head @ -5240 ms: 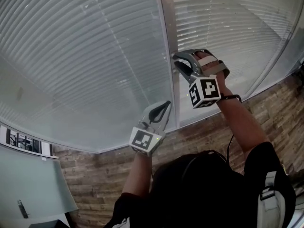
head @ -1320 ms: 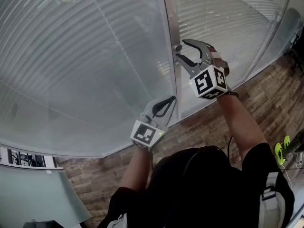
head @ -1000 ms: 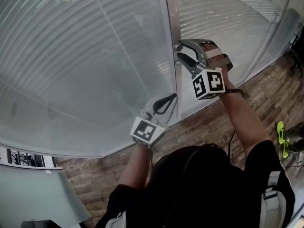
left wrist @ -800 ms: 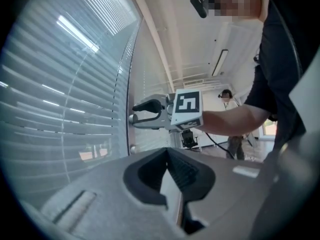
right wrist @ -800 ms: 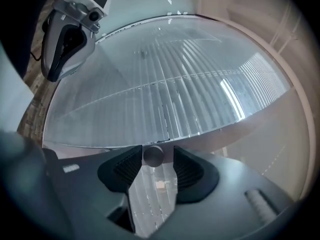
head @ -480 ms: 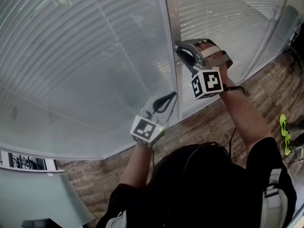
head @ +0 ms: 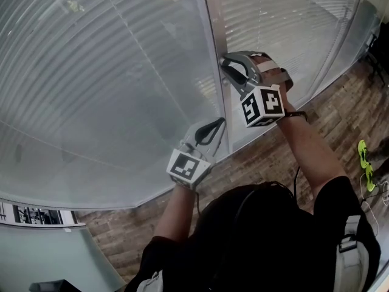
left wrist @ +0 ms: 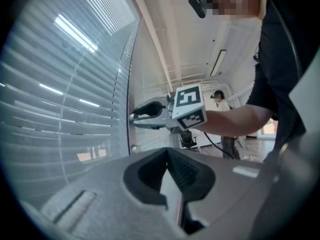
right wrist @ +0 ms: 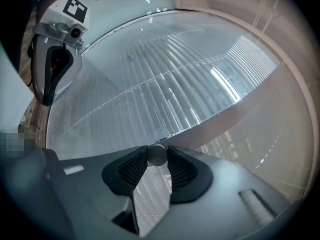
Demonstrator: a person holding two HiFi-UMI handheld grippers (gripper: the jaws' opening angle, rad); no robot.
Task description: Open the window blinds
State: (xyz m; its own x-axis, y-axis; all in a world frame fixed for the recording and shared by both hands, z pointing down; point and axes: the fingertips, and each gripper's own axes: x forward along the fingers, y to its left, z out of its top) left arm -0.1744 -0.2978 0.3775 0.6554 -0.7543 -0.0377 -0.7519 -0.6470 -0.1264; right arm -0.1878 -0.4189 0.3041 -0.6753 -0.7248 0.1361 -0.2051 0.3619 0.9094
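Window frame [head: 209,41] between blinds [head: 109,72], round knob [right wrist: 157,155] pinched in level right claw [head: 223,66], jaws just closing, left claw [head: 217,124] lower, shut, empty.

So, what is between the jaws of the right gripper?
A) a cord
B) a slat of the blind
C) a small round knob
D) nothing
C: in the right gripper view, the right gripper has just been closing its jaws, and its pads press on a small round knob.
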